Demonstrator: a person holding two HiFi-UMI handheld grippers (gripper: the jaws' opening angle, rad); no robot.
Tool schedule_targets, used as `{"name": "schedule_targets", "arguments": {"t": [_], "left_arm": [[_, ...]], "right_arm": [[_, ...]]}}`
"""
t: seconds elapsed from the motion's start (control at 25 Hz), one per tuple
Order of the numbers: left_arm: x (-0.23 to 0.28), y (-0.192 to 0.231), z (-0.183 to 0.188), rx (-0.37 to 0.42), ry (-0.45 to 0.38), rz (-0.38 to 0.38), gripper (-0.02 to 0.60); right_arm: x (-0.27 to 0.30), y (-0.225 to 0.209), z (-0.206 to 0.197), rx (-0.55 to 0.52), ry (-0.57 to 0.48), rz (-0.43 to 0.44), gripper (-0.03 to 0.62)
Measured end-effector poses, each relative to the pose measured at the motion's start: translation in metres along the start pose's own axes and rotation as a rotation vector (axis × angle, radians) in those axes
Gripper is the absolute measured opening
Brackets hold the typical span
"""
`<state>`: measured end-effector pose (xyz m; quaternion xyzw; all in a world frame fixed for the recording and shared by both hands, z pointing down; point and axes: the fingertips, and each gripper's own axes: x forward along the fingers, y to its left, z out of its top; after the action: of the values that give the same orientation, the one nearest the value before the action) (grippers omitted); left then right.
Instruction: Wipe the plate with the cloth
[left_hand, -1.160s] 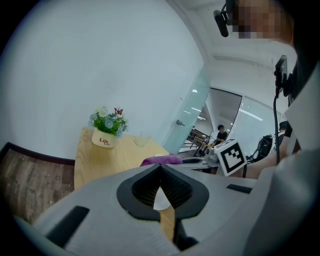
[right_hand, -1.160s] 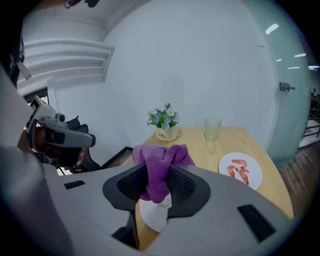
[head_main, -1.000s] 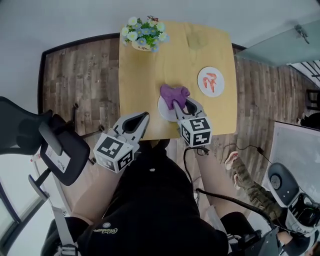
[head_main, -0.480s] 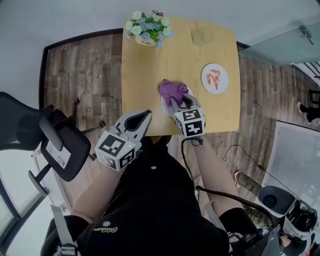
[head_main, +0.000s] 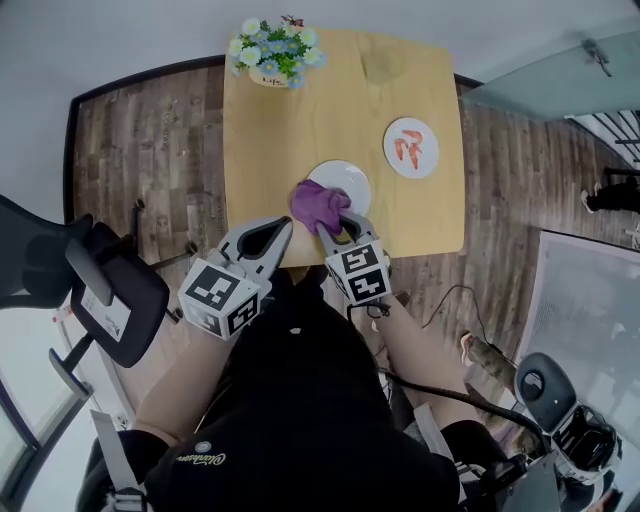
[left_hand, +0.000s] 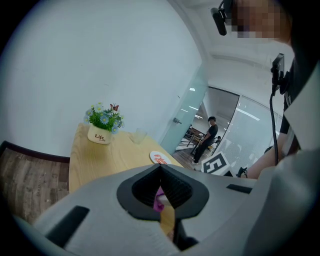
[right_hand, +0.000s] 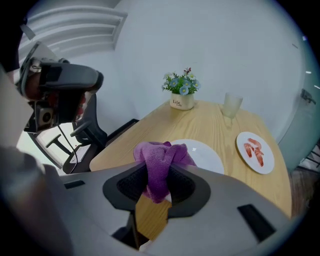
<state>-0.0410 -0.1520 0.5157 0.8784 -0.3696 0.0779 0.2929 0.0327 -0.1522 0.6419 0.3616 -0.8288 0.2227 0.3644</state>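
Got a white plate (head_main: 352, 178) near the front middle of the wooden table (head_main: 270, 140), with a purple cloth (head_main: 318, 205) bunched over its near-left rim. No telling whether pressed down on it or just hanging over. Clamped tight in the right gripper (head_main: 337, 225), by the way: looking along the jaws, can see them pinched on a fold of the cloth, with the rest puffed up above and the plate right behind.

Over to the left gripper (head_main: 272, 236): clenched on nothing, tips together, held at the table's near edge just beside the right one, not touching plate or cloth. Peeking through the gap behind its tips, only a sliver of purple and some tabletop.

Further out, found a second plate (head_main: 411, 148) with red bits of food on it, to the right and further back, well apart from the first. Then a clear glass (right_hand: 231, 105) toward the far right corner and a little flower pot (head_main: 270, 55) at the far left one.

Off the table, spotted a black office chair (head_main: 90, 290) on the left over the wood floor (head_main: 150, 150). And in the left gripper view, a person (left_hand: 206, 137) standing well away behind glass.
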Motion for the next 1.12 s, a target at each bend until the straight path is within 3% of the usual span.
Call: {"name": "schedule_targets", "arguments": {"t": [0.24,0.48,0.8,0.96,1.12], "left_arm": [[0.005,-0.003,0.000,-0.001,0.000,-0.012,0.000],[0.006,-0.004,0.001,0.001,0.002,-0.014,0.000],[0.004,0.002,0.006,-0.009,-0.007,-0.002,0.000],[0.005,0.001,0.004,-0.016,-0.001,-0.003,0.000],[0.005,0.000,0.001,-0.021,0.006,-0.001,0.000]], "right_arm": [[-0.006,0.022,-0.029,-0.001,0.045,0.040,0.104],[-0.013,0.018,-0.018,0.007,0.011,0.031,0.104],[-0.026,-0.054,0.046,0.016,-0.117,-0.107,0.104],[-0.009,-0.082,0.044,0.017,-0.062,-0.155,0.104],[0.008,-0.081,0.025,0.006,0.011,-0.149,0.104]]}}
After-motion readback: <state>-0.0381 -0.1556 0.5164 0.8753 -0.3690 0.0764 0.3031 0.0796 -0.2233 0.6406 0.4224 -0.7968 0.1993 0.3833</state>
